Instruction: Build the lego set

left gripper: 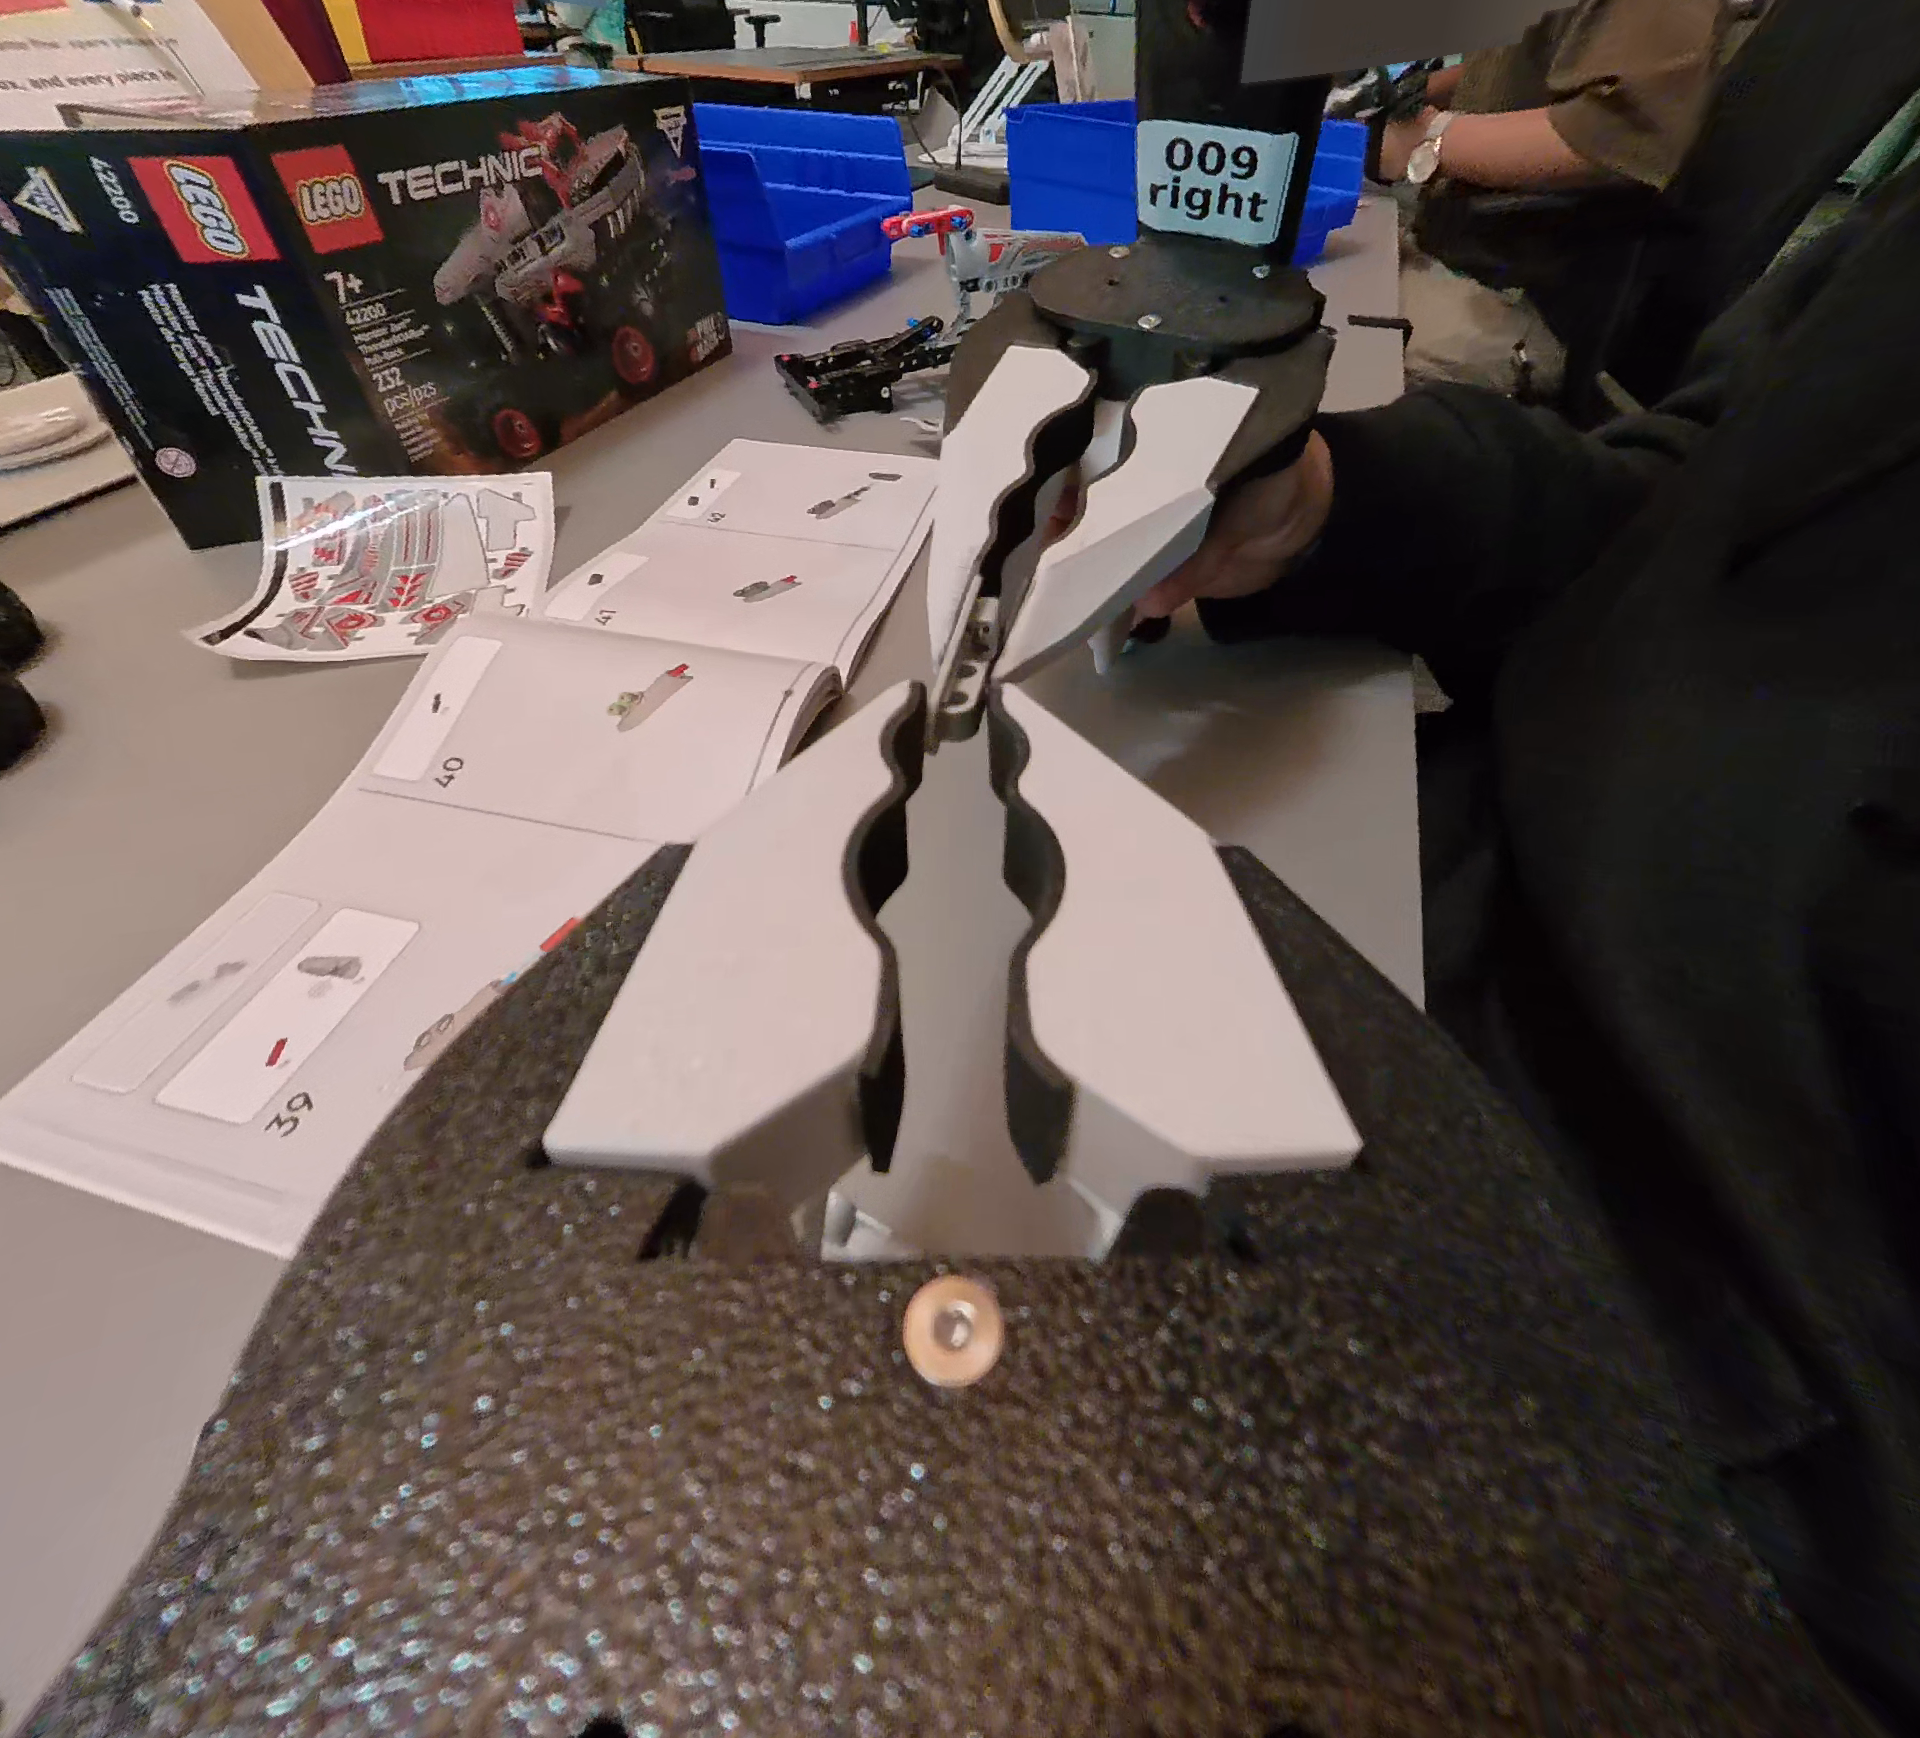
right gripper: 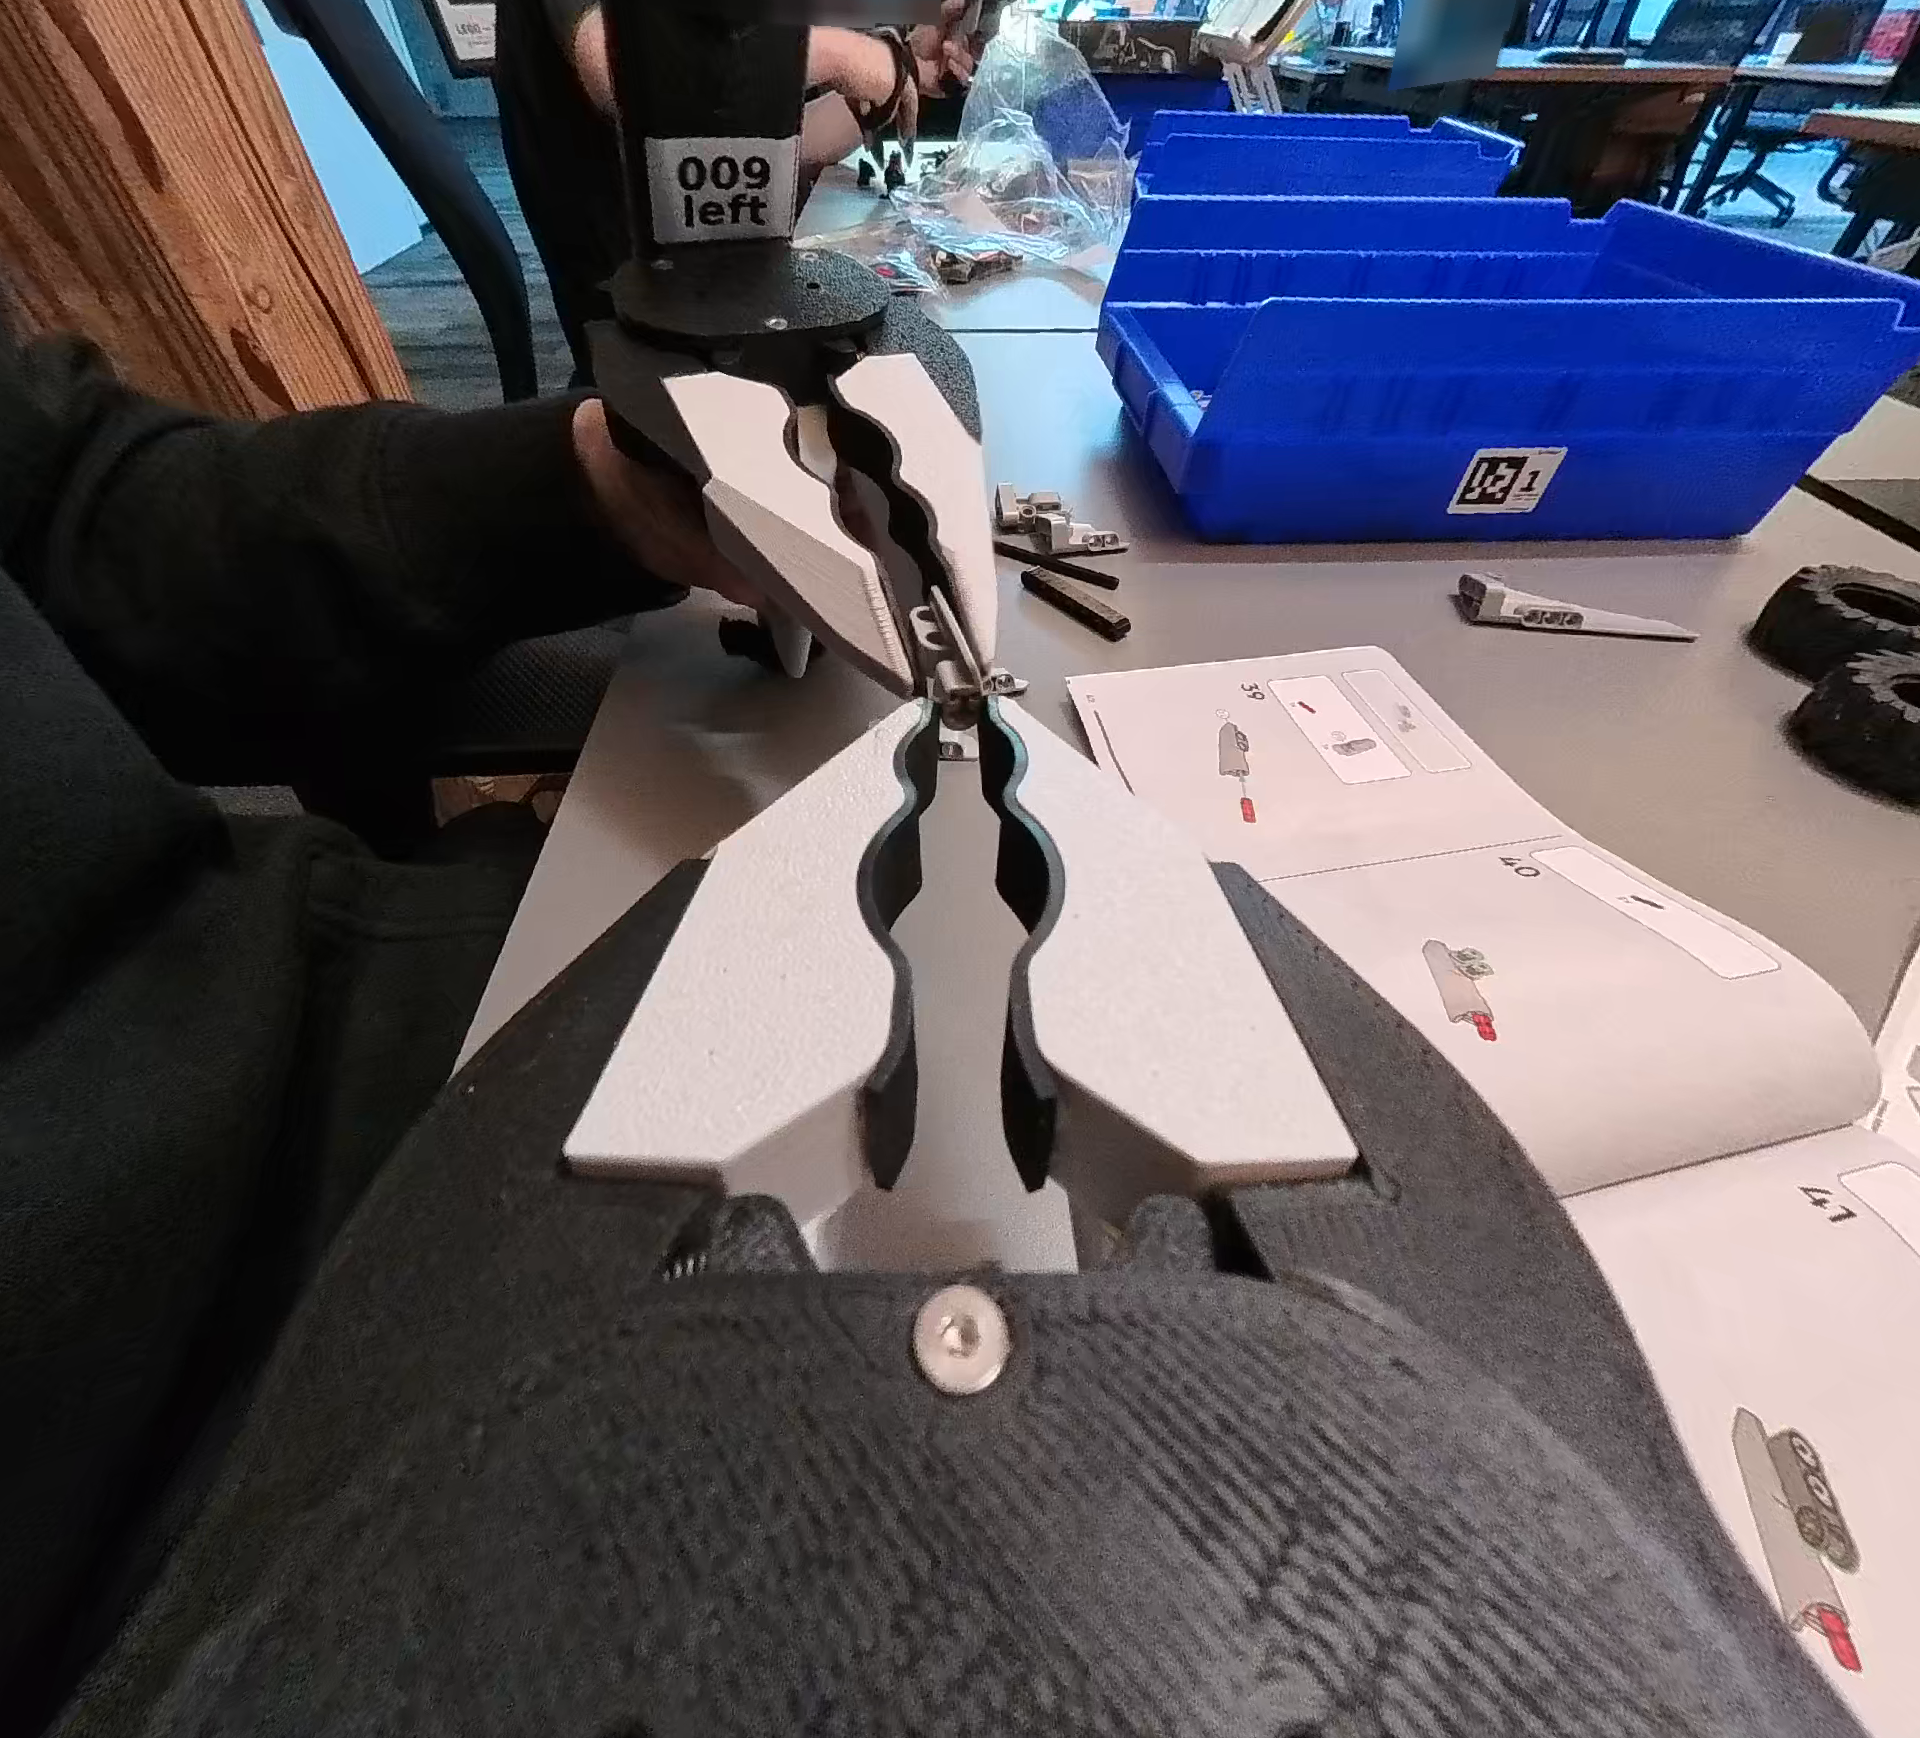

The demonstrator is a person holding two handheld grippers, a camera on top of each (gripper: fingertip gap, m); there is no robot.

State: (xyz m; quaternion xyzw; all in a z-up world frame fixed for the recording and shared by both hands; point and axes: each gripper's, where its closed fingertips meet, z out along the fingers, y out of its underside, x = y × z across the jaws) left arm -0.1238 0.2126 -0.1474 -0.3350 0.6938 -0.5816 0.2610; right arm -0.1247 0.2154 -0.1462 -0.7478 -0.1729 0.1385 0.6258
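My left gripper (left gripper: pixel 956 703) and my right gripper (right gripper: pixel 954 718) meet tip to tip above the near edge of the grey table (left gripper: pixel 665 431). Each is shut on a small grey lego part. The part in the right gripper is a short beam with holes (left gripper: pixel 979 634). The part in the left gripper is a thin grey piece (right gripper: pixel 935 634). The two parts touch between the tips. How they join is hidden by the fingers. The open instruction booklet (left gripper: pixel 623 722) lies flat beside them and also shows in the right wrist view (right gripper: pixel 1403 867).
The lego box (left gripper: pixel 416 286) and a sticker sheet (left gripper: pixel 384 566) lie at left. A black chassis assembly (left gripper: pixel 862 363) and blue bins (right gripper: pixel 1455 400) sit behind. Two black tyres (right gripper: pixel 1860 670), a grey wedge panel (right gripper: pixel 1558 613), black axles (right gripper: pixel 1070 602) and small grey parts (right gripper: pixel 1049 525) lie loose. Only a small space, under 4 cm, lies between the two pairs of fingers.
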